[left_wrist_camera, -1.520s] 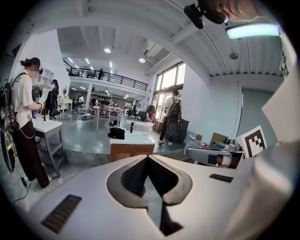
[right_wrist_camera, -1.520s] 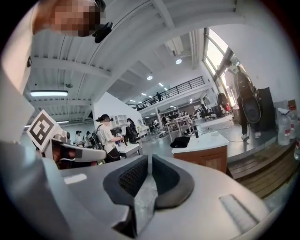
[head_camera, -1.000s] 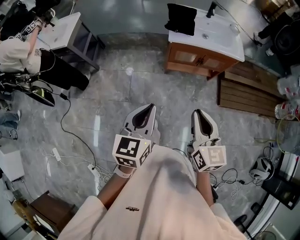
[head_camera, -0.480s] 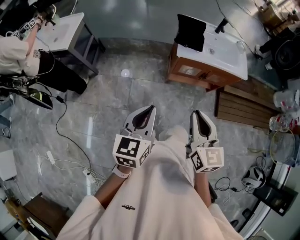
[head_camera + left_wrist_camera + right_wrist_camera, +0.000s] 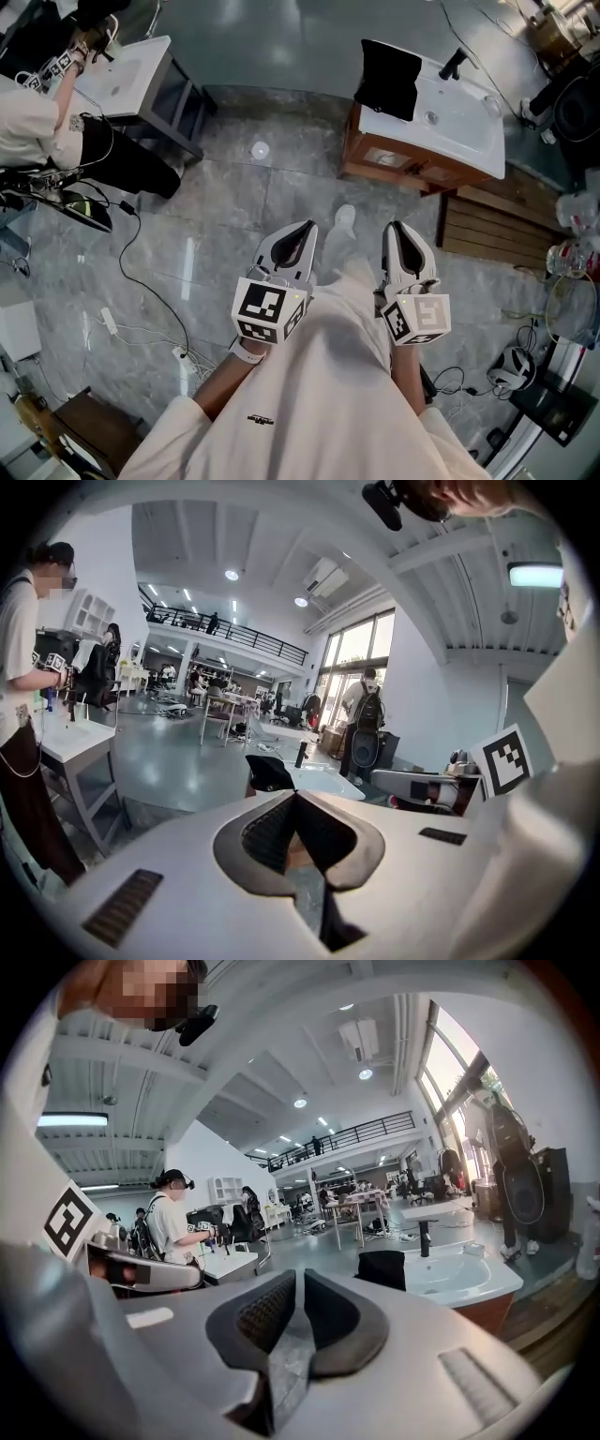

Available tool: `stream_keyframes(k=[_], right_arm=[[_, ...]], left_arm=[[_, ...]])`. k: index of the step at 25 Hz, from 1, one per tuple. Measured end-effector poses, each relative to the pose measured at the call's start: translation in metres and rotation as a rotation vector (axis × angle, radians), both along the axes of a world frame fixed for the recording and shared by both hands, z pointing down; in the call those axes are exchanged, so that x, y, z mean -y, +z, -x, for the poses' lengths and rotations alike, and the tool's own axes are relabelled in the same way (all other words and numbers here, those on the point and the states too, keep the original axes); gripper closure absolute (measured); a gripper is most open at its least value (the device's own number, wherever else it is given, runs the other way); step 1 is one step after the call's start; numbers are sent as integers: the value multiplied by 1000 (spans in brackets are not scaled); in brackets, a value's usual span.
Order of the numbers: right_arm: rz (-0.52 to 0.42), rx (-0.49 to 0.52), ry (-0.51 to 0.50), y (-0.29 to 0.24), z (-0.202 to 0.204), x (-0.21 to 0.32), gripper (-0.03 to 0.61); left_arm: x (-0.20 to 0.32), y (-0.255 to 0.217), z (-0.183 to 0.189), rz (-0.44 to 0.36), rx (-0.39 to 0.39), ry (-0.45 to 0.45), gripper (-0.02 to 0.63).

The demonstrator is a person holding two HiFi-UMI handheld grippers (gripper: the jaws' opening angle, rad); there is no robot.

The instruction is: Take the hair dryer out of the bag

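Work had not yet started: the black bag (image 5: 386, 80), presumably holding the unseen hair dryer, sat on the washstand (image 5: 459, 117) ahead, left gripper (image 5: 305, 225) pressed together, right gripper (image 5: 394, 227) barely parted, both empty.

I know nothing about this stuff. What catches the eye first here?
Two white tools, the left gripper and right gripper, are held out over the grey floor at centre. Beyond them, upper right, a black bag stands on a white washbasin. Another person works at upper left.
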State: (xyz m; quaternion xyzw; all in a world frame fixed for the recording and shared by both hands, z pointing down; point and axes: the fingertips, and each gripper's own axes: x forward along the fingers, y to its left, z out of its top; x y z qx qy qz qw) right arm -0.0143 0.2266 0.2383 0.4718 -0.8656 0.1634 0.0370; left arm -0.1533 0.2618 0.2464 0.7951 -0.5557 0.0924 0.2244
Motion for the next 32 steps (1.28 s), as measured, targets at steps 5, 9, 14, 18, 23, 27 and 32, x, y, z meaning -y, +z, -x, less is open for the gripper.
stream_keyframes(k=[5,9,14,18,23,27,32], right_arm=[[23,41,-24,14,-4,58,538],[20,65,-43,11,-13,117,538],[-2,86,-96,0,-24,184,568],[-23,93,-123,-4,-36,236,568],[-76,128,-77,-10,-60,287,568],[-49,129,-69,4,-71,314,568],[-22,144,-35,17,-75,332,568]], left_arm=[[55,5,-11,6,35,8,606],[114,1,-21,7,64,6,606],[186,-14,-33,-10,93,8,606],[237,-18,-52,-16,102,11,606],[282,-13,-76,-22,133,46,606],[306,-7,-82,-5,137,36,606],[325,15,-84,64,124,52,606]])
